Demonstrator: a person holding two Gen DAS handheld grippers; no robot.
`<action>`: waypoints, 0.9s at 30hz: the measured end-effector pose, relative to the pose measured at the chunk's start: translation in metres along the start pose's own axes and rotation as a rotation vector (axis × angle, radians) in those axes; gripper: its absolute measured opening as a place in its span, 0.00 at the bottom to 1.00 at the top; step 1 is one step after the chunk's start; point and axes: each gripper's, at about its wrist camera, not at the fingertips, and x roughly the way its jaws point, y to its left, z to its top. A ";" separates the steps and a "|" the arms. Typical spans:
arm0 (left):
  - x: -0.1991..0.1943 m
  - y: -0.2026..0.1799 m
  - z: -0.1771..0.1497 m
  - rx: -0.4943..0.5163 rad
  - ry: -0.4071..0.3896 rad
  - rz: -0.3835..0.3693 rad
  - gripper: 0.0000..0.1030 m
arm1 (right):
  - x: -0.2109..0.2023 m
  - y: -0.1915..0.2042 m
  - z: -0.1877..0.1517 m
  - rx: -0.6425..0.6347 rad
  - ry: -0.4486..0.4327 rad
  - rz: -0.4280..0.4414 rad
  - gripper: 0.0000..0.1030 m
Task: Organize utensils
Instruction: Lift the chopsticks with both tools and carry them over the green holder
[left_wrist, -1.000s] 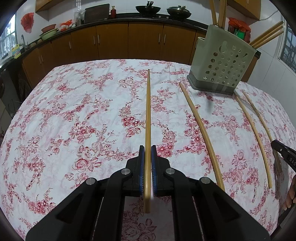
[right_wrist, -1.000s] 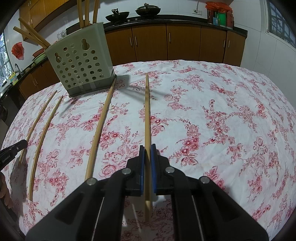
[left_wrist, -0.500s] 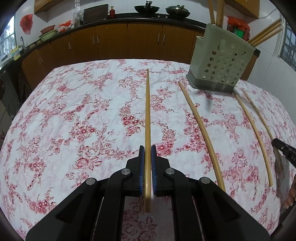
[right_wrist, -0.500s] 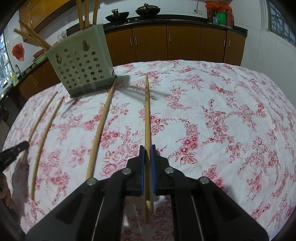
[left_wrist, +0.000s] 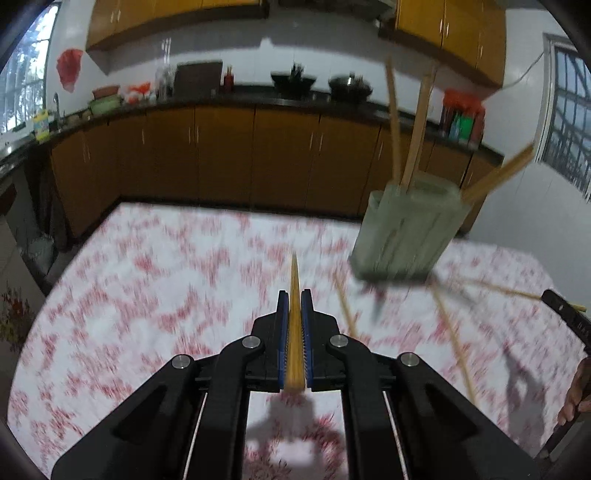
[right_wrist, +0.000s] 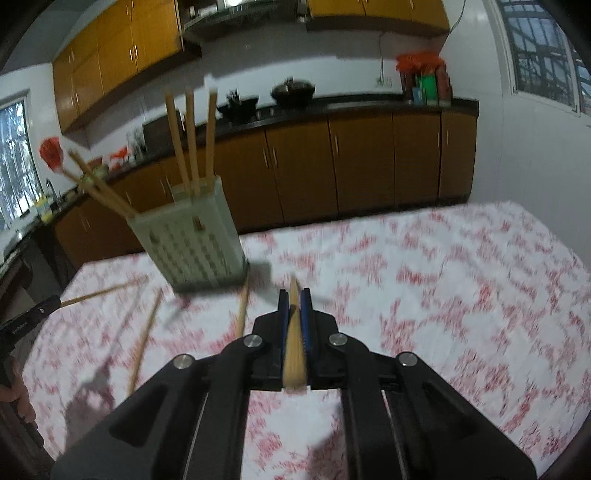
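In the left wrist view my left gripper (left_wrist: 294, 295) is shut on a long bamboo chopstick (left_wrist: 294, 332), held in the air above the floral tablecloth (left_wrist: 166, 302). My right gripper (right_wrist: 294, 295) is likewise shut on another chopstick (right_wrist: 294, 347), also off the cloth. A pale green perforated holder (left_wrist: 410, 229) (right_wrist: 192, 243) stands at the back of the table with several chopsticks sticking out of it. Loose chopsticks (left_wrist: 452, 339) (right_wrist: 144, 343) lie on the cloth between the two grippers. Each view shows the other gripper (left_wrist: 565, 314) (right_wrist: 29, 321) at its edge.
Brown kitchen cabinets (left_wrist: 221, 158) and a dark counter with woks (right_wrist: 293, 92) run behind the table. A person's hand (left_wrist: 576, 391) shows at the right edge of the left wrist view. The table's far edge (right_wrist: 406, 214) lies just past the holder.
Both grippers have risen, each lifting its chopstick off the cloth. The views have tilted upward, showing more of the wall and cabinets. The current frames are motion-blurred.
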 end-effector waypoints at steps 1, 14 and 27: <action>-0.006 -0.001 0.007 -0.002 -0.026 -0.004 0.07 | -0.004 0.000 0.004 0.003 -0.021 0.003 0.08; -0.024 -0.009 0.039 0.023 -0.132 -0.020 0.07 | -0.021 0.006 0.029 0.004 -0.111 0.023 0.08; -0.078 -0.056 0.097 0.057 -0.348 -0.155 0.07 | -0.079 0.046 0.106 -0.004 -0.319 0.243 0.08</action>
